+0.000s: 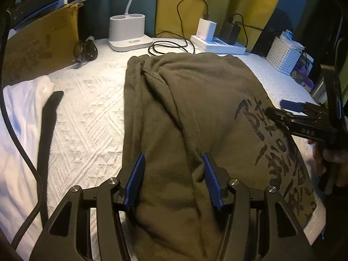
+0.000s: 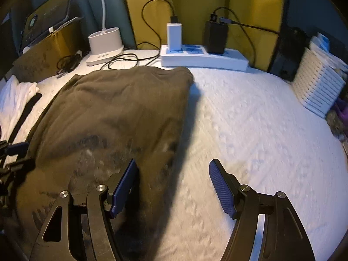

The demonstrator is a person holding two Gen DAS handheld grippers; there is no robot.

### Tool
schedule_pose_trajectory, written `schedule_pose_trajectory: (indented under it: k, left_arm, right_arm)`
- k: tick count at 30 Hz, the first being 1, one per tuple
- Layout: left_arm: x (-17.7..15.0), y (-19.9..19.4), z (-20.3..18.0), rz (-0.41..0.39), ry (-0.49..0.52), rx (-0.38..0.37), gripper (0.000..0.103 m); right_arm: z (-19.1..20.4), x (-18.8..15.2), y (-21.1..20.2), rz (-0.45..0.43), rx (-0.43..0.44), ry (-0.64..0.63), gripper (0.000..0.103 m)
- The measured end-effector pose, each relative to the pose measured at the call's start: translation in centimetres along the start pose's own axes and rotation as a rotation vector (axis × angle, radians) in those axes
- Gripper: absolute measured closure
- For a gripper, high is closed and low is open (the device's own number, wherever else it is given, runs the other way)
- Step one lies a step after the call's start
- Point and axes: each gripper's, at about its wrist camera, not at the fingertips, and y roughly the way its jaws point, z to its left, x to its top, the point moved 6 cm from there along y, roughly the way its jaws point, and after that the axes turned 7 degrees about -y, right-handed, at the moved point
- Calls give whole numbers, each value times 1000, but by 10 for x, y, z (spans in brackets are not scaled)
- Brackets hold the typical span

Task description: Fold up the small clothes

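Your left gripper has its jaws apart, spread over a ridge of the olive-green shirt without the blue pads pressing the cloth. Your right gripper also stands with jaws wide apart: its left pad sits over the shirt's right edge, its right pad over the bare white textured cover, and nothing is pinched between them.

The shirt lies folded lengthwise on that cover, running from just under both grippers up to the white power strip at the far edge. Take the shirt as your landmark. Only the left wrist view shows the dark printed lettering along the shirt's right side, sharp enough to read as a print; in the right wrist view that part is a motion-blurred smear. The left view also shows your right gripper from outside, hovering just beside the shirt's right edge, with your hand behind it.

Left of the shirt lie a white garment and a black strip, seen fully in the left view and only at the margin of the right. Beyond the shirt's far-left corner stands a white lamp base, with a black cable coiled beside it. Right of the shirt, the right view shows a wide stretch of bare cover and a white slatted basket.
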Motion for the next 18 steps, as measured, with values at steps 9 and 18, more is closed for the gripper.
schedule_pose_trajectory:
  k: [9,18]
  left_arm:
    - [-10,-32,4,-24,-55,-52,53]
    - [-57,-40,-6,40,9,-35,53]
  right_arm:
    - [-6,-32,-39,-18,0,68,32]
    - [30,-70,-65,-4,59,31,32]
